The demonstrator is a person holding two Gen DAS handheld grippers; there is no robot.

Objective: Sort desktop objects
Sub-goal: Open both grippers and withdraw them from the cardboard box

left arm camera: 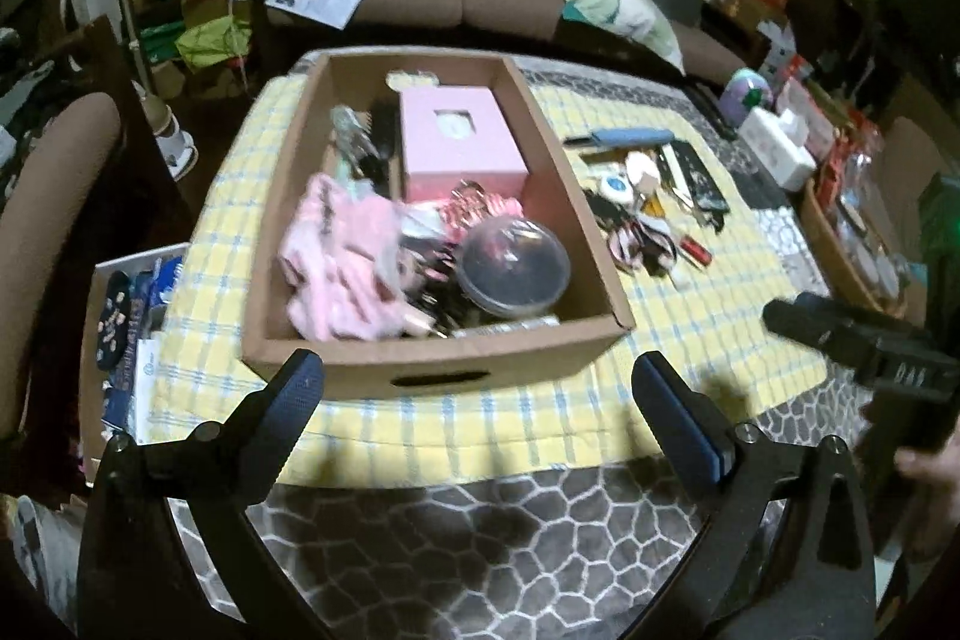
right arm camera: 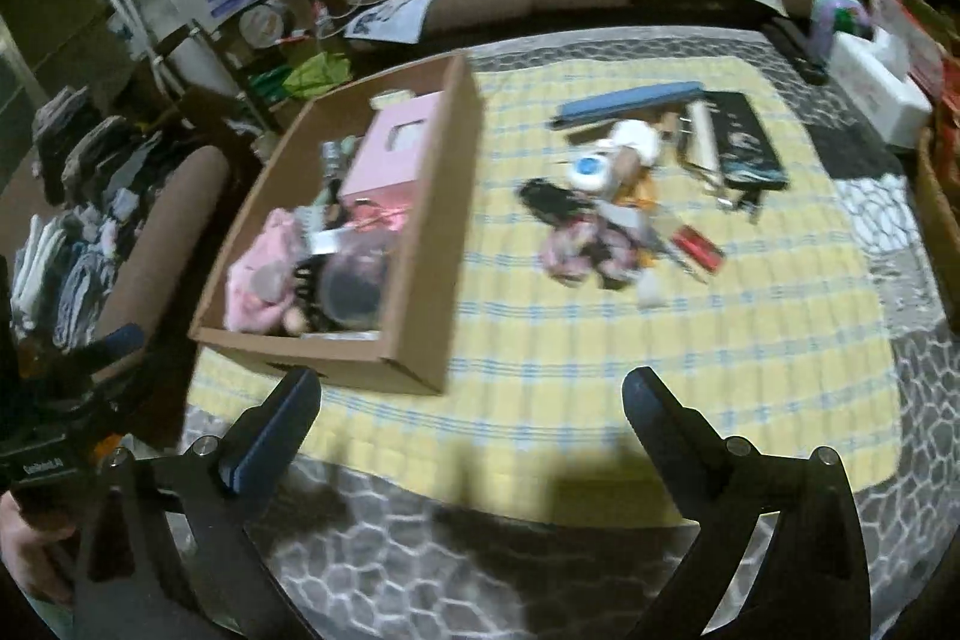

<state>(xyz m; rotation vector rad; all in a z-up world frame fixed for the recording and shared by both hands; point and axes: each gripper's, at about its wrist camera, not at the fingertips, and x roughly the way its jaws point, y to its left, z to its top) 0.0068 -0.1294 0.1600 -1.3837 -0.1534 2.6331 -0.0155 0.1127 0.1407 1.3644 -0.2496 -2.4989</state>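
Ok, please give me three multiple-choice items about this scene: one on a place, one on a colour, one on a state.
1. Where is the pink box?
A. inside the cardboard box
B. on the sofa
C. on the floor

2. What colour is the long flat case on the checked cloth?
A. red
B. blue
C. green

3. How is the left gripper?
A. shut on a pen
B. shut, empty
C. open, empty

Key: 1 A, cardboard walls surround it; 2 B, its surface is blue; 3 C, fingers stand wide apart with nothing between.
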